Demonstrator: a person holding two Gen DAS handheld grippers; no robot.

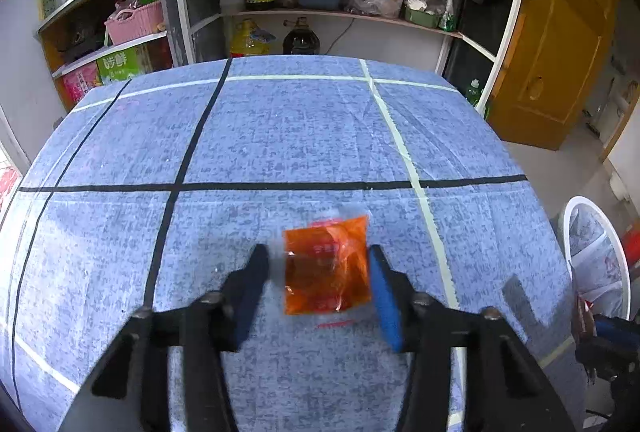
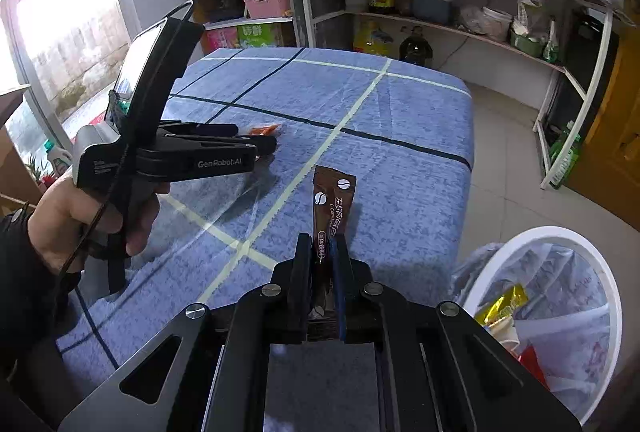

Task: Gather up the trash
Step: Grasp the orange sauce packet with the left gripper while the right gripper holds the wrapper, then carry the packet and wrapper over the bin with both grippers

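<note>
An orange sauce packet (image 1: 326, 266) lies flat on the blue tablecloth (image 1: 280, 136). My left gripper (image 1: 318, 264) is open with one finger on each side of the packet, low over the cloth. In the right wrist view the left gripper (image 2: 264, 142) shows from the side with the orange packet (image 2: 264, 129) at its tips. My right gripper (image 2: 324, 252) is shut on a brown coffee stick sachet (image 2: 334, 206) that stands up out of the jaws, above the table's near right edge.
A white bin (image 2: 552, 236) lined with a clear bag stands on the floor right of the table and holds a yellow wrapper (image 2: 502, 306) and red scraps; its rim also shows in the left wrist view (image 1: 596, 216). Shelves (image 1: 340, 12) with bottles stand behind the table.
</note>
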